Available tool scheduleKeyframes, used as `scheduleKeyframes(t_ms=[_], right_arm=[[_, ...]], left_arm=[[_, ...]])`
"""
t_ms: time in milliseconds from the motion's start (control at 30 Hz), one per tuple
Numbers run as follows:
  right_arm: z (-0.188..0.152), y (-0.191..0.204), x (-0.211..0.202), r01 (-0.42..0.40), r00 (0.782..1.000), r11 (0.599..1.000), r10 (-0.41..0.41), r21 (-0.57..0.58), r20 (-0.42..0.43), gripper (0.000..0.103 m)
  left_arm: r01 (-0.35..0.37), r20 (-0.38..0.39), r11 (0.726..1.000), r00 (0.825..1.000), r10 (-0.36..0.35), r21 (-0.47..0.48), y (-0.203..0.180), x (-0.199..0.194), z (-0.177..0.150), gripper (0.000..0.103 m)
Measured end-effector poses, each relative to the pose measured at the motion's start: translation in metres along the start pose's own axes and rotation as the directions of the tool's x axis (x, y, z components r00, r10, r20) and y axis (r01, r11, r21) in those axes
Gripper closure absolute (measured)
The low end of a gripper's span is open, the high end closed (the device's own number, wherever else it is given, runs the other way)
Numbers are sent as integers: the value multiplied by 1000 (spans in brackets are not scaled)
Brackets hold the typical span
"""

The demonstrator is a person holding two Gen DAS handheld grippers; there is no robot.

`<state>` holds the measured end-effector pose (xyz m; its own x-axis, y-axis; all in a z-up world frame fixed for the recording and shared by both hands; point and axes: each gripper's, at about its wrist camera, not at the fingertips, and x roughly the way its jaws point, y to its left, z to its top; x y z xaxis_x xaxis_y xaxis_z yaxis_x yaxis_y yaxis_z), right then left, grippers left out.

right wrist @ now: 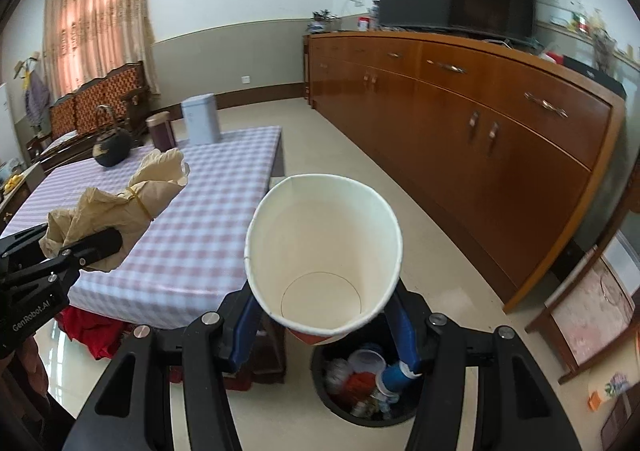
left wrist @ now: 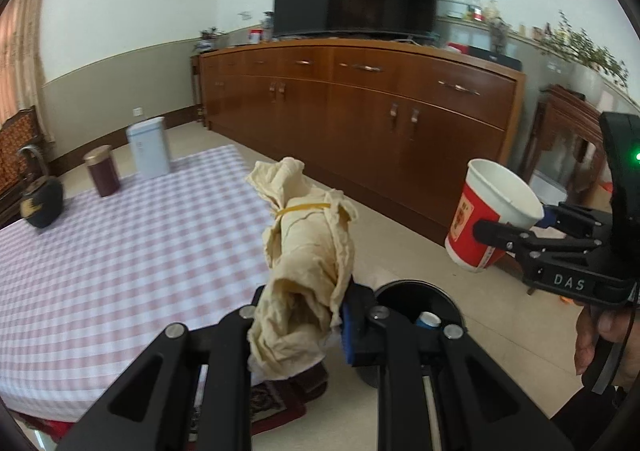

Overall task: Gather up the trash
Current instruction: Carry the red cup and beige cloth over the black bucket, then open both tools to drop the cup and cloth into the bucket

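1. Nearest the left wrist camera, the left gripper (left wrist: 308, 327) is clenched on a bundle (left wrist: 308, 251) of cream cloth or paper, its jaws drawn in as far as they go with the bundle's lower end pinched between them.
2. Bundle axis: long and roll-shaped, it runs from the jaws away from the camera and upward, with its crumpled free end pointing toward the sideboard (left wrist: 360, 107). A yellow rubber band (left wrist: 304, 207) circles it near that far end.
3. The right gripper (right wrist: 326, 325) grasps a paper cup (right wrist: 324, 251), jaws about half open, one blue pad (right wrist: 404, 331) on each side of the cup's lower wall.
4. Cup axis: it is tilted, with the open mouth turned toward the right wrist camera and upward, and the base pointing down and away. Its inside is white and empty, its outside red and white.
5. Taking the bin (right wrist: 362, 383) as landmark: this black round bin stands on the floor and already holds scraps, among them a blue bottle (right wrist: 394, 373).
6. The cup hangs just above the bin's near rim.
7. In the left wrist view the bundle is held above and just beside the bin, on the side of the table (left wrist: 120, 251).
8. That checked table stands beside the bin, and the sideboard is beyond the bin.
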<state>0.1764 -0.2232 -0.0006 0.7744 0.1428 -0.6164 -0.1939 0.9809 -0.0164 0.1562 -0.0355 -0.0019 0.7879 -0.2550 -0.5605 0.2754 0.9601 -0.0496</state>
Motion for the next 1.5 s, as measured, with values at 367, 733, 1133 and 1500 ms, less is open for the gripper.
scheduleKeyframes(t_ms=[367, 733, 1133, 1500], right_arm=[[-39, -59, 12, 56, 997, 997, -53, 48, -59, 44], [-89, -101, 56, 73, 982, 995, -61, 63, -179, 44], [-139, -121, 126, -6, 948, 999, 17, 35, -317, 44], [-180, -140, 159, 72, 918, 997, -68, -4, -390, 0]], left_arm=[[128, -72, 990, 990, -123, 61, -58, 43, -15, 81], [234, -211, 970, 953, -216, 62, -100, 101, -47, 81], [303, -347, 952, 889, -298, -39, -116, 161, -81, 81], [180, -348, 983, 920, -180, -33, -109, 173, -106, 13]])
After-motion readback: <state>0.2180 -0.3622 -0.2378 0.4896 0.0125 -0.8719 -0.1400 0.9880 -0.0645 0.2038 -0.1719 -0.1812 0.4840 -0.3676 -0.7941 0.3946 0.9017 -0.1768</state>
